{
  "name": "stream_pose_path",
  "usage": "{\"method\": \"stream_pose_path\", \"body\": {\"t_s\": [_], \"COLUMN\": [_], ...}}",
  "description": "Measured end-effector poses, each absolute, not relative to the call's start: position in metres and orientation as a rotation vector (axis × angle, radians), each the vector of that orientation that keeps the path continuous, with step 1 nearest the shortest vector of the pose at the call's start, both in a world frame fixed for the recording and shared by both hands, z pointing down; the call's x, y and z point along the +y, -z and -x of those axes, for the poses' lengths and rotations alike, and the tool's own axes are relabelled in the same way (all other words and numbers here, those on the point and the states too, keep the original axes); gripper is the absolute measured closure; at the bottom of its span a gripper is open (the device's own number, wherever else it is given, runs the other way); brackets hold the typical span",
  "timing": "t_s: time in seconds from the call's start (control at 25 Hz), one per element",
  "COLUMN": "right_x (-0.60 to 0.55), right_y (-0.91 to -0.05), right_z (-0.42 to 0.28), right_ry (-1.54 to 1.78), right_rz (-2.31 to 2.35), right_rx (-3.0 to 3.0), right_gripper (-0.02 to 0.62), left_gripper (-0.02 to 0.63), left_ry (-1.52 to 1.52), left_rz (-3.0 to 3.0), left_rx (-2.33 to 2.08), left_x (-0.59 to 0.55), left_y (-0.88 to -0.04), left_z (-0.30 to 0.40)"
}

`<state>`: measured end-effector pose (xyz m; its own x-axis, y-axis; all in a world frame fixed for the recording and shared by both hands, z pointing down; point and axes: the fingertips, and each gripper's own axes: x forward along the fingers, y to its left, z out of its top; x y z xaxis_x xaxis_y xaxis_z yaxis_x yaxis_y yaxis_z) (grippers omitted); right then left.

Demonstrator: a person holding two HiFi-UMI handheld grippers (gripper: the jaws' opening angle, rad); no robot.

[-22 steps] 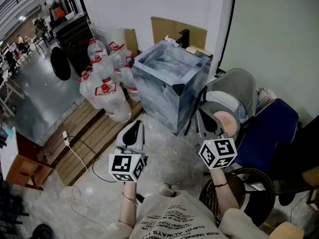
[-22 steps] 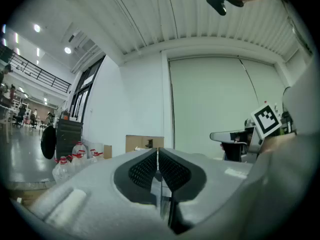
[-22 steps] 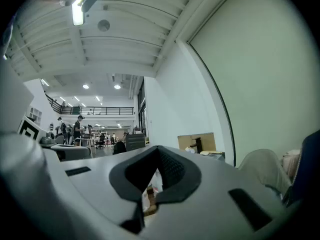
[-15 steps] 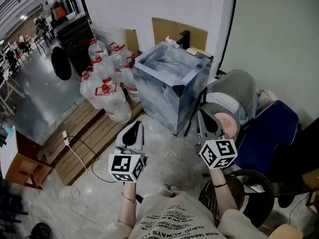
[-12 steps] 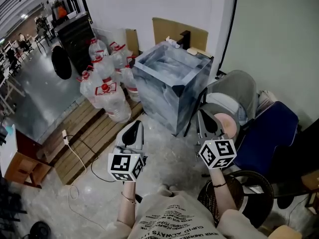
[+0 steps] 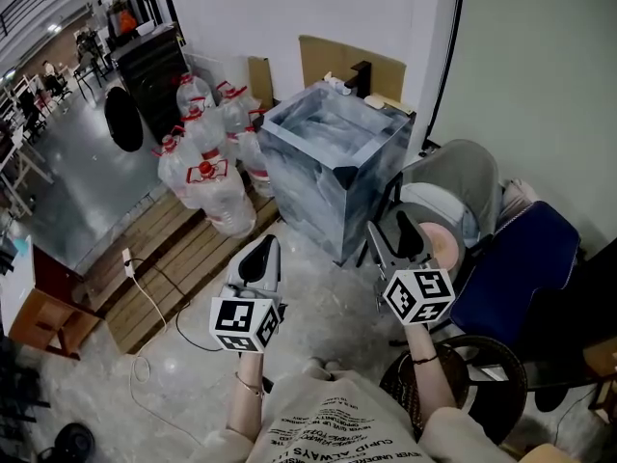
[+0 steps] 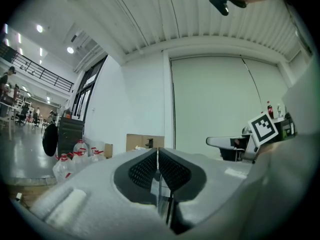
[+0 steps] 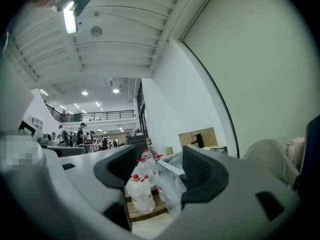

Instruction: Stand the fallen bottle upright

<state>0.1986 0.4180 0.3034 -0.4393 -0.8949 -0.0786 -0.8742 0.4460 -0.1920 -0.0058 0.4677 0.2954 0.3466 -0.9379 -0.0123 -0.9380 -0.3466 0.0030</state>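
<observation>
Several big clear water bottles [image 6: 205, 167] with red caps crowd together on wooden pallets at the back left. I cannot tell whether any of them lies on its side. In the right gripper view the bottles [image 8: 140, 191] show between my jaws, far off. My left gripper [image 6: 262, 246] hovers over the pale floor, shut, with nothing between its pads [image 7: 157, 154]. My right gripper [image 6: 390, 234] is held level beside it, open and empty [image 8: 157, 171]. Both are well short of the bottles.
A big cube-shaped box wrapped in clear film [image 6: 333, 157] stands just ahead of the grippers. Grey and blue chairs [image 6: 453, 196] crowd the right. A white cable [image 6: 145, 302] trails over the floor on the left, and cardboard [image 6: 347, 66] leans against the wall.
The right gripper's jaws stand wider apart than in the earlier frames. The head view has shifted slightly; both hands stay in about the same place.
</observation>
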Motion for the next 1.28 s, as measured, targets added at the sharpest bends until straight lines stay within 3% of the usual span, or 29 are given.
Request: {"method": "stream_pose_path", "body": {"t_s": [0.12,0.68,1.28], "right_x": [0.417,0.387,0.23], "right_y": [-0.305,-0.323,-0.343], "right_z": [-0.198,-0.197,-0.159], "right_ry": [0.159,0.238,0.353], "right_rz": [1.56,1.535,1.572], "right_rx": [2.536,2.568,2.55], "right_gripper": [0.291,0.279,0.279], "left_gripper": [0.578,0.578,0.578], "left_ry": [-0.008,0.012,0.023], "left_rz": [2.575,2.602,2.686], "left_rx": [1.804,1.806,1.785], "left_x": [0.469,0.434,0.267], "left_y": [-0.298,-0.309,-0.332], "left_z": [0.005,0.0,0.046]}}
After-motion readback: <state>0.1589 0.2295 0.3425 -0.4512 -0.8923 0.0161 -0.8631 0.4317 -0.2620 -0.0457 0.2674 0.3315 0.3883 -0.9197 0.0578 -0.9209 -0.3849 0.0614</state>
